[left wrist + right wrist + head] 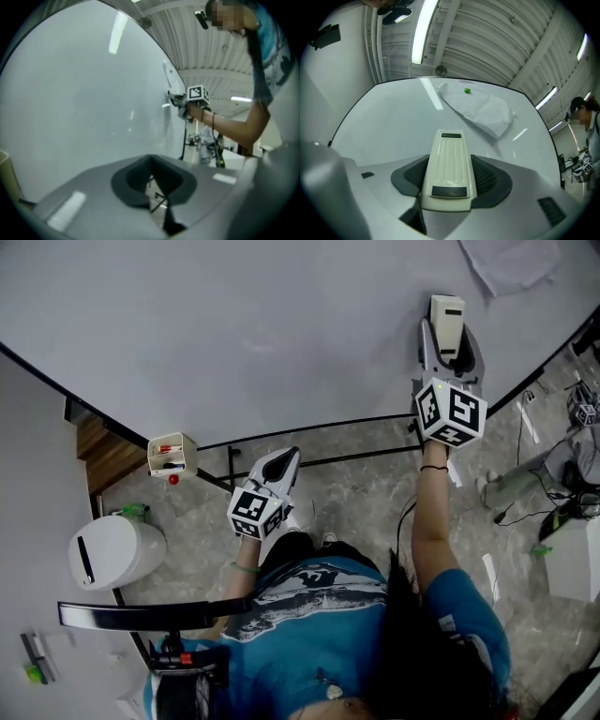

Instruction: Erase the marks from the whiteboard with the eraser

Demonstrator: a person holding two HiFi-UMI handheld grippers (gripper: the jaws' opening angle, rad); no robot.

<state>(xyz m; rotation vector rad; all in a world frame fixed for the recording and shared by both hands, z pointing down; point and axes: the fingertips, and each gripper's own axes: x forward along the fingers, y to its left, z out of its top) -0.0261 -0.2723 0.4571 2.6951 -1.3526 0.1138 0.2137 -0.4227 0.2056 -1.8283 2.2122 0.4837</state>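
While your right gripper (449, 345) clamped the cream plastic eraser (449, 164), the broad white whiteboard (234, 324) looked fully wiped; your left gripper (284, 461) sat closed, empty.

Broad open whiteboard (234, 324), only a paper sheet (511, 263) at its far right corner

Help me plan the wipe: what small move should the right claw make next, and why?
Probably slide the eraser left across the board. The right claw is shut on it at the board, a paper lies just ahead, and most of the board is to its left. I see no clear marks.
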